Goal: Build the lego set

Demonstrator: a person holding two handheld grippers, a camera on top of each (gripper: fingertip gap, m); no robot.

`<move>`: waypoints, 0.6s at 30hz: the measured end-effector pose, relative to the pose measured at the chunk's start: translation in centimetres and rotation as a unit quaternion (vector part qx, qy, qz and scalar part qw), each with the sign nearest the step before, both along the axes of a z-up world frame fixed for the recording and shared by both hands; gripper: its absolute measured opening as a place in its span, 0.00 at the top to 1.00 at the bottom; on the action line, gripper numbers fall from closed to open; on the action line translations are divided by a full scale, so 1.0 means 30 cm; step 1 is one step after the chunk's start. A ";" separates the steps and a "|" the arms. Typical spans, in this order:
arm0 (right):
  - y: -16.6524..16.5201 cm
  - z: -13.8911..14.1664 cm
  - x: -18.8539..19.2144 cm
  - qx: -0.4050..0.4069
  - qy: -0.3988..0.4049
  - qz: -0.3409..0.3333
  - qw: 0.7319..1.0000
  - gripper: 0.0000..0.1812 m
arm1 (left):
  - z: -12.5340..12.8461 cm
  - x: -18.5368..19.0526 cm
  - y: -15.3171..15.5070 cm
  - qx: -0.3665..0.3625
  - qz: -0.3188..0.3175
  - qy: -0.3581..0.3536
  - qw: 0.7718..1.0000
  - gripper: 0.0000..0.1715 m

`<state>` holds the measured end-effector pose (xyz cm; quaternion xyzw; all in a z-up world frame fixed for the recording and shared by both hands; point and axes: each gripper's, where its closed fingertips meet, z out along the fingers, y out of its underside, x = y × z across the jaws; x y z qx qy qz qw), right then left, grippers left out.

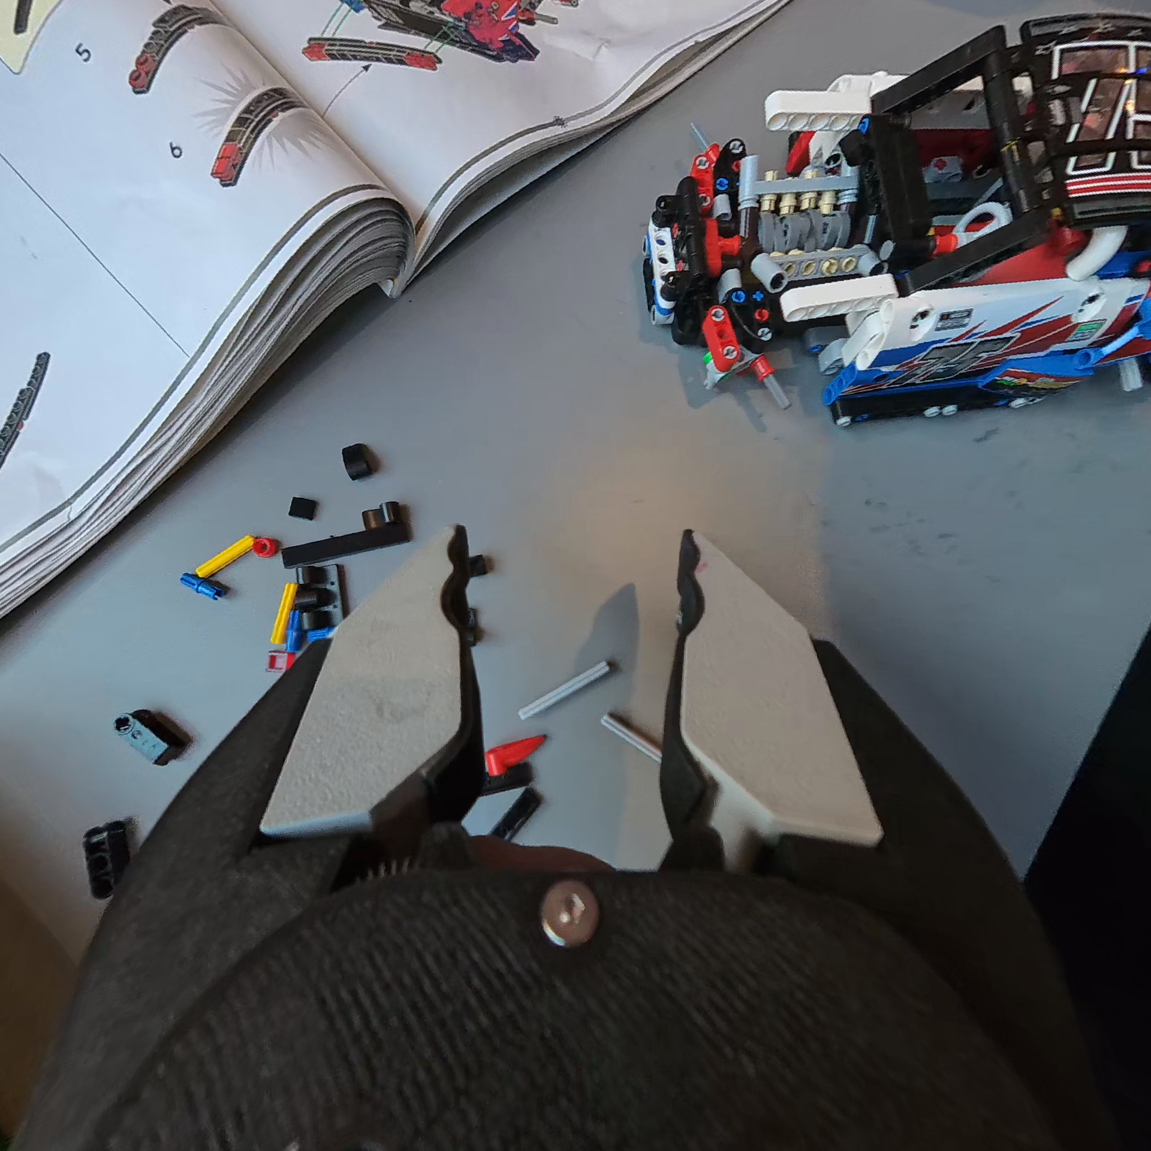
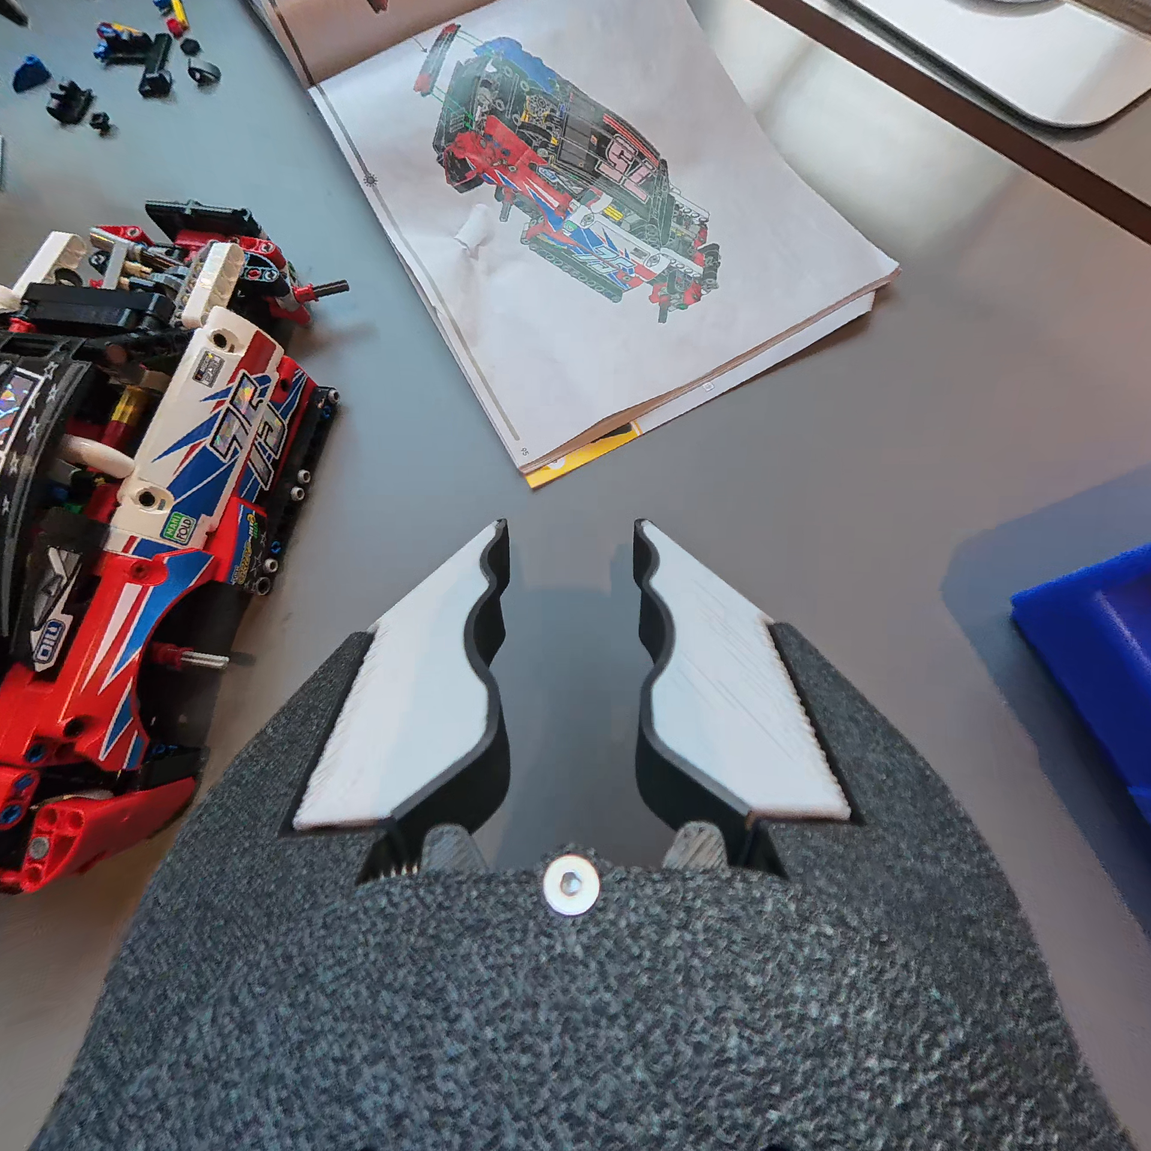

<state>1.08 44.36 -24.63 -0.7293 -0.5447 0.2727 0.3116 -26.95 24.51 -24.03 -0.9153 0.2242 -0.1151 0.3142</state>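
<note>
A partly built red, white, blue and black lego car (image 1: pixel 922 249) stands on the grey table at the upper right of the left wrist view and at the left of the right wrist view (image 2: pixel 137 473). My left gripper (image 1: pixel 570 535) is open and empty above loose pieces: two grey axles (image 1: pixel 563 690), a red pointed piece (image 1: pixel 512 752), a black beam (image 1: pixel 345 545) and yellow axles (image 1: pixel 224 556). My right gripper (image 2: pixel 570 529) is open and empty over bare table, right of the car.
An open instruction booklet (image 1: pixel 187 218) lies at the upper left of the left wrist view; its page with the car drawing (image 2: pixel 592 249) lies ahead of the right gripper. A blue tray (image 2: pixel 1096 648) sits at the right. More loose pieces (image 2: pixel 112 62) lie at the far left. Tip to tip, the grippers are about 35 cm apart.
</note>
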 end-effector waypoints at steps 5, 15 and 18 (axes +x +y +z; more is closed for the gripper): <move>-0.054 -0.001 0.028 -0.004 0.008 -0.003 1.000 0.79 | -0.012 0.055 -0.023 -0.002 -0.013 -0.003 1.000 0.62; -0.159 0.020 0.102 -0.008 0.022 -0.009 1.000 0.79 | -0.010 0.156 -0.101 -0.004 -0.026 0.000 1.000 0.63; -0.198 0.019 0.115 -0.017 0.031 -0.008 0.999 0.79 | -0.013 0.200 -0.128 -0.008 -0.036 -0.005 0.999 0.63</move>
